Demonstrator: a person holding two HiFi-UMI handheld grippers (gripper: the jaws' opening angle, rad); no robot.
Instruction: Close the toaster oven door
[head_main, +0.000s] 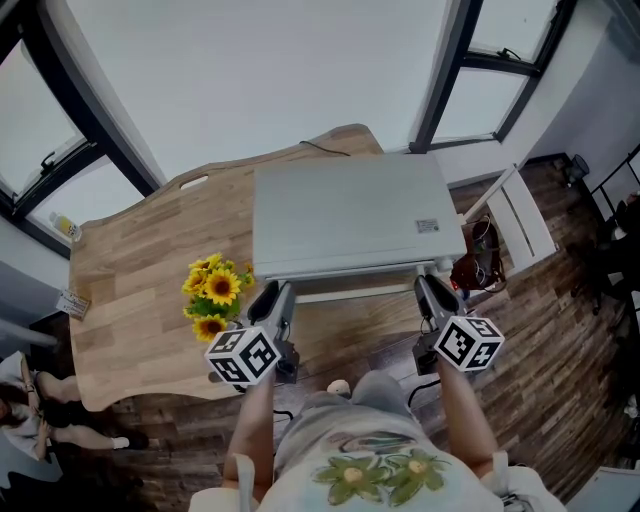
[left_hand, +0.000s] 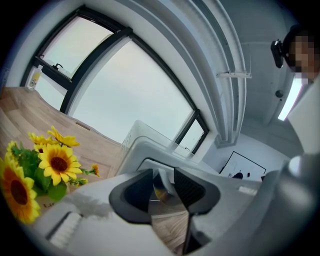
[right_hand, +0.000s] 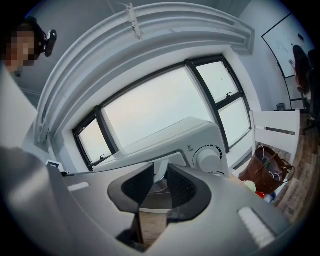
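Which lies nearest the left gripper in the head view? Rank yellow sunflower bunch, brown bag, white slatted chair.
1. Yellow sunflower bunch, just left of the left gripper.
2. Brown bag, far off to the right.
3. White slatted chair, beyond the bag.

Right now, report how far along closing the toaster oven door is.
Done: the left hand-held gripper and right hand-held gripper each appear closed on an end of the door handle. In hand: that grip; the handle seems to stand off the toaster oven front, so nothing looks shut yet. Left: swing it up until it sits flush.
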